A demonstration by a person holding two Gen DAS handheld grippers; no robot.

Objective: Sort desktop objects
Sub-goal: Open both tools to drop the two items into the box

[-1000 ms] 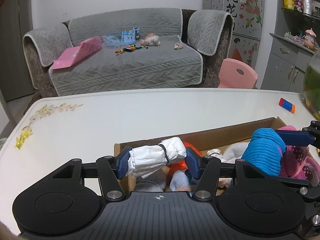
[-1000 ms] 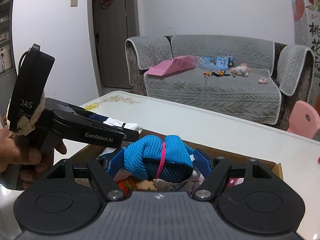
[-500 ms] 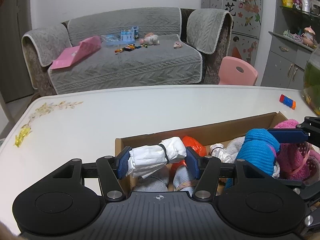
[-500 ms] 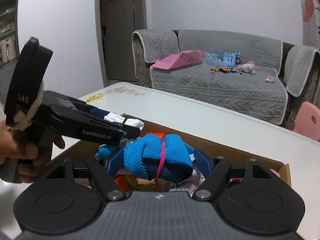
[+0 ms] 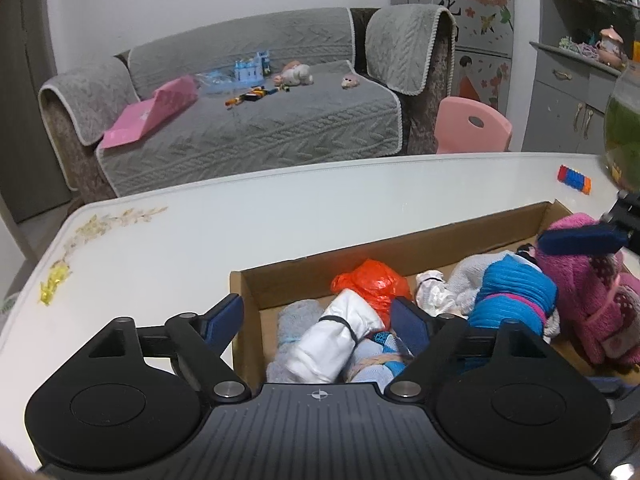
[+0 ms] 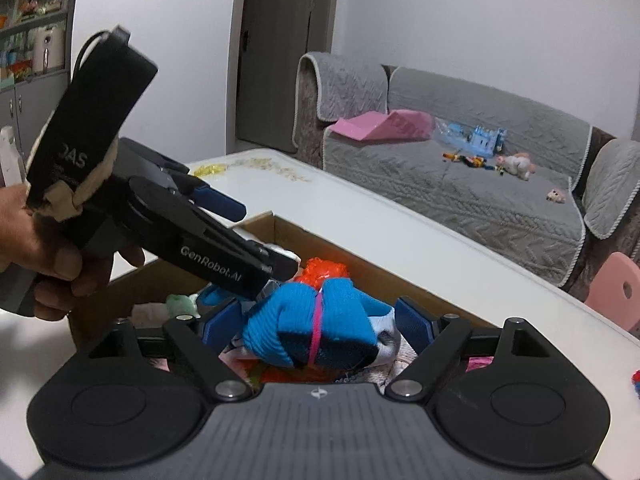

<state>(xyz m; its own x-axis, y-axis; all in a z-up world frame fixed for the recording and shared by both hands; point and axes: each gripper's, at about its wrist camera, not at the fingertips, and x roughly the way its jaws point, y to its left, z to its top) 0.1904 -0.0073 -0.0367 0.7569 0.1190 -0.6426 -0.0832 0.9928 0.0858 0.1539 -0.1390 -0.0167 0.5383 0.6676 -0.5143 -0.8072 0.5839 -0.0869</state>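
Above the brown cardboard box (image 5: 400, 252), both hand-held grippers, left (image 5: 320, 320) and right (image 6: 318, 326), have just spread, releasing the white rolled cloth bundle (image 5: 332, 340) and blue knitted bundle (image 6: 312, 330); soft, light, best pinched mid-roll.

Even, cool indoor light, soft shadows, mild sheen on the white tabletop (image 5: 280, 220); fisheye bending and dark vignetted corners.

Cardboard box (image 5: 400, 256) crowded; table (image 5: 200, 240) seemingly open

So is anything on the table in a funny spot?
Yes: a small red, blue and orange block toy lies alone on the white table, outside the cardboard box where the bundles are piled.
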